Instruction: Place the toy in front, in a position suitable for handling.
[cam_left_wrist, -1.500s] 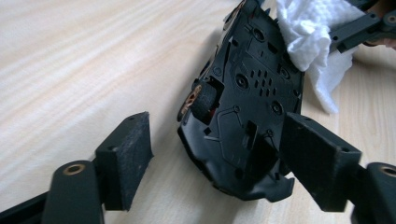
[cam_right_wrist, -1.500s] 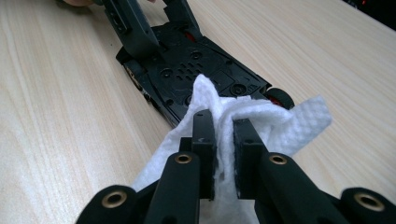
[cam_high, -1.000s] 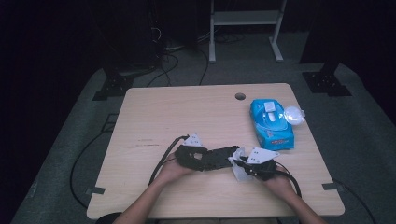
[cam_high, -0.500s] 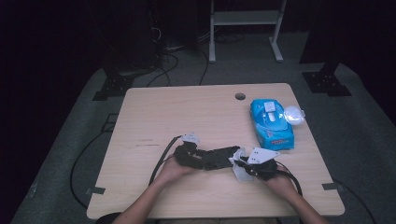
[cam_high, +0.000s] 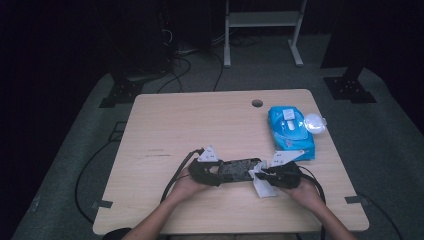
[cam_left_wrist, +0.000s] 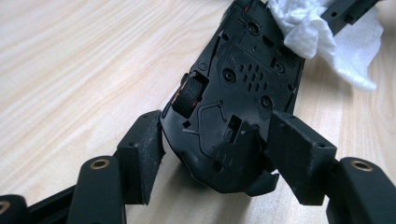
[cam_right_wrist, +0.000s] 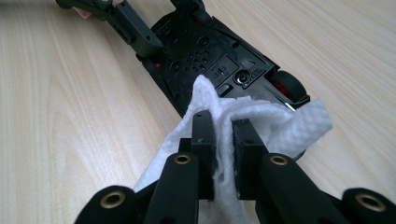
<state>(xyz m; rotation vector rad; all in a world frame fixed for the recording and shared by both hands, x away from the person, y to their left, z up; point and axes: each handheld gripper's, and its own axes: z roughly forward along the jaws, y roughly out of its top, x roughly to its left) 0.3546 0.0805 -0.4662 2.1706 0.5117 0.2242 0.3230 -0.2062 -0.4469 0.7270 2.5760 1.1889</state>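
Your left hand-held gripper (cam_left_wrist: 215, 158) grasps one end of the black toy car (cam_left_wrist: 238, 102), which lies underside up near the front edge of the surface (cam_high: 200, 120). Your right hand-held gripper (cam_right_wrist: 224, 135) is clenched on a white tissue (cam_right_wrist: 280, 126), pressing it against the car's other end

A dim lab or studio: bare wooden table (cam_high: 200, 120); floor cables (cam_high: 185, 65); black stand bases (cam_high: 349, 89).

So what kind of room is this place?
Probably a dim recording lab or workshop, not a home: one bare wooden table sits on a grey floor mat, with cables and black stand feet in the dark around it.
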